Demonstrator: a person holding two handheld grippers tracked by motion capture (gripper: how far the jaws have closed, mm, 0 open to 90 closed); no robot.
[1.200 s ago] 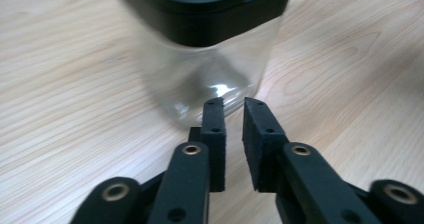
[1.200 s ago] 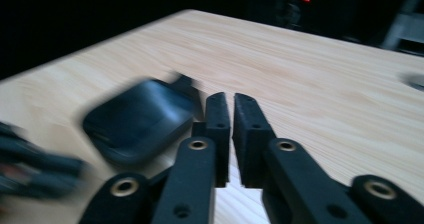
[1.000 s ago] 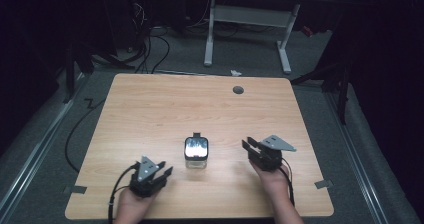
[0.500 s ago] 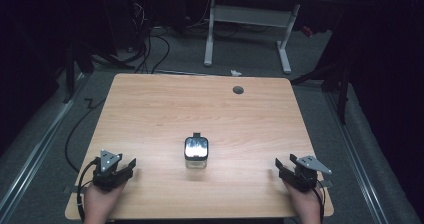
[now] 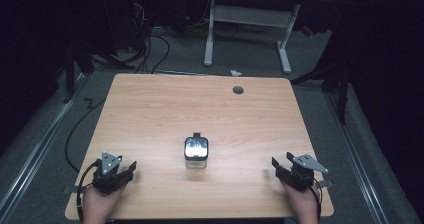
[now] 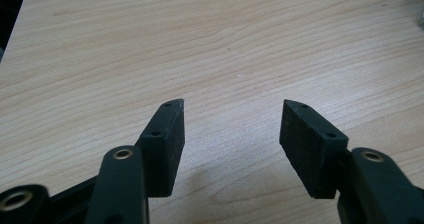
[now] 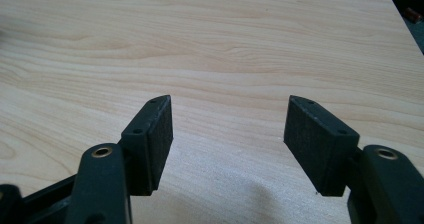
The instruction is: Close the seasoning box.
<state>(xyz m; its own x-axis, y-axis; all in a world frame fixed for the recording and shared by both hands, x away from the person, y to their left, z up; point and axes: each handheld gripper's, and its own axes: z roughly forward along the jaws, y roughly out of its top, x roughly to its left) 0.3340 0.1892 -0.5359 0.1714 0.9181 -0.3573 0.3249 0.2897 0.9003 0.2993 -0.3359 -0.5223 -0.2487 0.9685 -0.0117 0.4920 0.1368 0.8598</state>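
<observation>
A small clear jar with a shiny top and a black clasp stands near the middle front of the wooden table. My left gripper rests at the table's front left corner, well left of the jar, open with bare wood between its jaws. In the left gripper view the left gripper spreads wide over plain tabletop. My right gripper sits at the front right corner, far right of the jar, also open. In the right gripper view the right gripper holds nothing.
A round grommet hole lies near the table's far right edge. Beyond the table stand a white desk frame and loose cables on the dark floor. A cable trails off the left side.
Both hands have drawn back and outward from beside the jar to the table's front corners. The jar has stayed in place.
</observation>
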